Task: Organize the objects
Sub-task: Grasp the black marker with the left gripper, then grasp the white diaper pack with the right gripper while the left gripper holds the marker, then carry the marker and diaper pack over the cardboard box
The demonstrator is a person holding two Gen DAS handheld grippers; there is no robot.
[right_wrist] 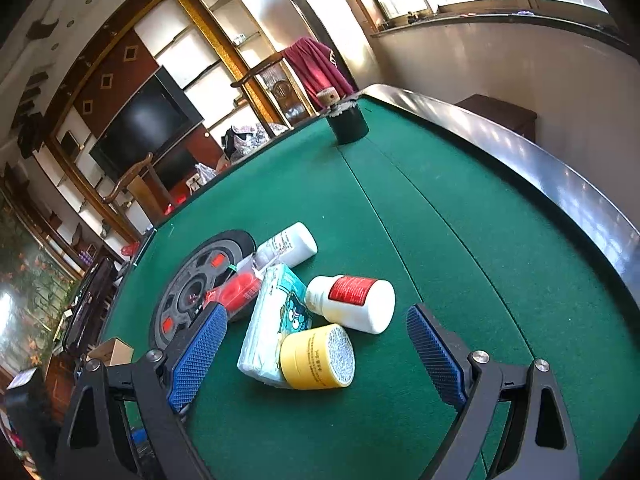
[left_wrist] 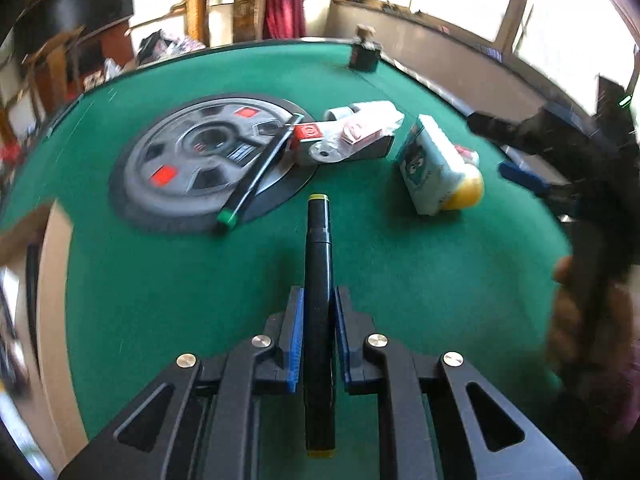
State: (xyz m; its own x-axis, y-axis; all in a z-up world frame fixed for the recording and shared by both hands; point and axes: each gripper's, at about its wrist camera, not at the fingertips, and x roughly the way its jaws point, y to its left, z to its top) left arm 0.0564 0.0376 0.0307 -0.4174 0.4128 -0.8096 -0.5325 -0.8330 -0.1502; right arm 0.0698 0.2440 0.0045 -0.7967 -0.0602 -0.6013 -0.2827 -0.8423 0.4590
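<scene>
A green felt table (left_wrist: 160,280) holds a scatter of small things to be tidied. The landmark is a round grey disc (left_wrist: 192,160) set into the felt.

The left gripper (left_wrist: 318,304) pinches a black marker (left_wrist: 318,264) between its blue pads, which press the barrel on both sides. The marker runs lengthwise along the fingers with its yellow-ringed tip pointing toward the disc, so it is probably gripped mid-barrel for balance while carried.

A second pen (left_wrist: 260,168) with a green cap lies slanted across the disc's near edge. Just beside the disc, on the side toward the window, lies a bagged bundle (left_wrist: 352,136) of small packets. Farther from the disc on that same side are a tissue pack (right_wrist: 276,320), a yellow jar (right_wrist: 318,358) touching it, and a white bottle (right_wrist: 352,304) with a red label lying on its side.

The right gripper (right_wrist: 316,356) is spread wide and holds nothing; its fingers frame the jar and tissue pack, seemingly ready for the next pick.

A dark cup (right_wrist: 347,124) stands well beyond the disc at the table's far corner.
</scene>
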